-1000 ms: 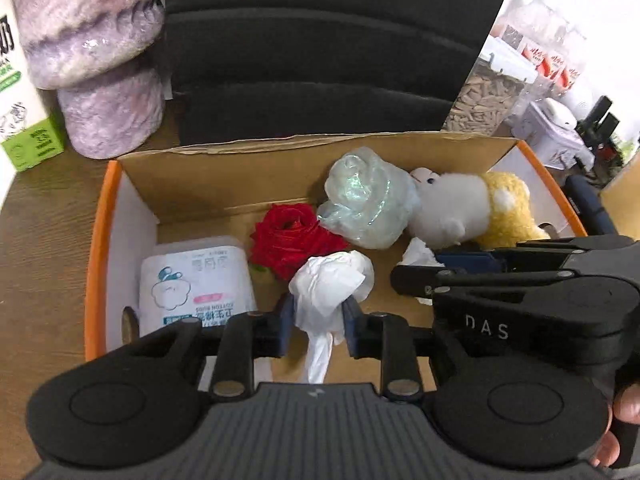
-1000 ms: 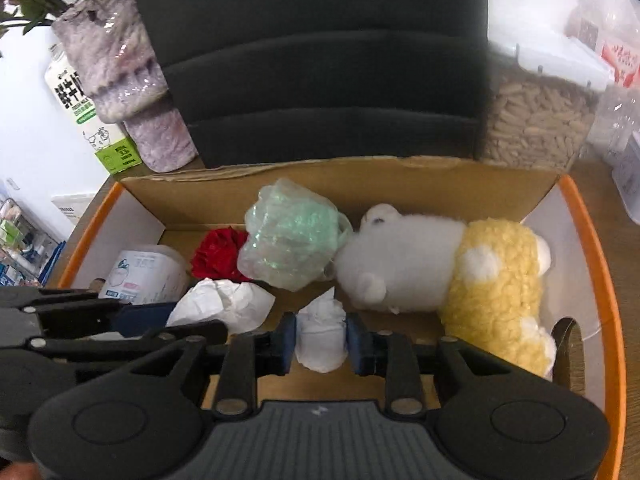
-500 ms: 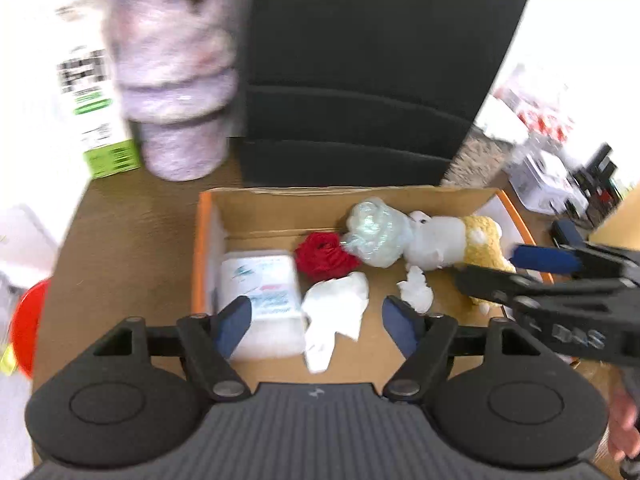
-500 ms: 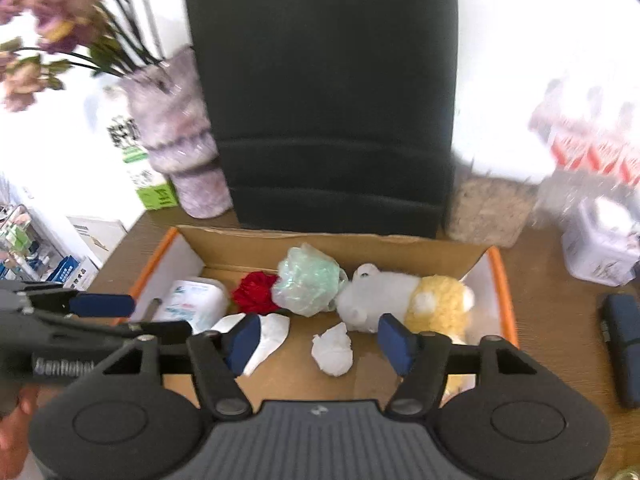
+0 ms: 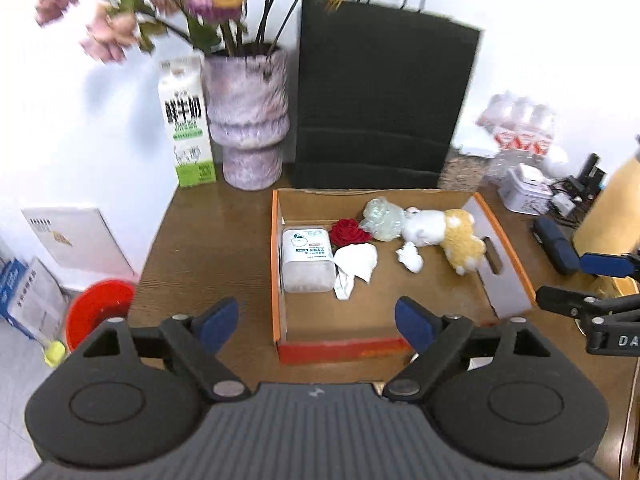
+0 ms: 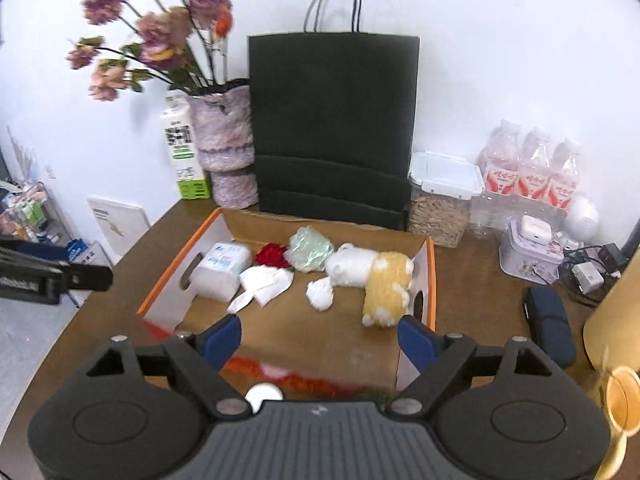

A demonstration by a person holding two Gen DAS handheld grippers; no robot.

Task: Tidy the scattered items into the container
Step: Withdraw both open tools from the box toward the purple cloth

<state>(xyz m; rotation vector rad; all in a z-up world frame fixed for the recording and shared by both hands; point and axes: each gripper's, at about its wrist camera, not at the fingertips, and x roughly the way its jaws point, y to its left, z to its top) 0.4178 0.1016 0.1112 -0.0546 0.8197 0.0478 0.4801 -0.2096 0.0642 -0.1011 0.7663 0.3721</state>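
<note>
An orange-rimmed cardboard box (image 5: 280, 320) (image 6: 431, 280) sits on the brown table. Inside lie a tissue pack (image 5: 306, 258) (image 6: 222, 266), a red rose (image 5: 349, 232) (image 6: 273, 255), a green crumpled wrapper (image 5: 382, 218) (image 6: 311, 249), a white and yellow plush (image 5: 444, 232) (image 6: 376, 276), a flat white tissue (image 5: 356, 266) (image 6: 266, 282) and a small tissue wad (image 5: 410, 257) (image 6: 320, 295). My left gripper (image 5: 316, 322) is open and empty, raised in front of the box. My right gripper (image 6: 320, 340) is open and empty, also raised before the box.
Behind the box stand a black paper bag (image 6: 334, 128), a purple vase (image 5: 248, 116) and a milk carton (image 5: 186, 120). A seed jar (image 6: 440, 200), bottles (image 6: 528, 168), a tin (image 6: 530, 248) and a dark case (image 6: 548, 320) are right. A red bin (image 5: 98, 308) is on the floor.
Both grippers opened, let go of their tissues inside the box, and pulled back and up away from the box.
</note>
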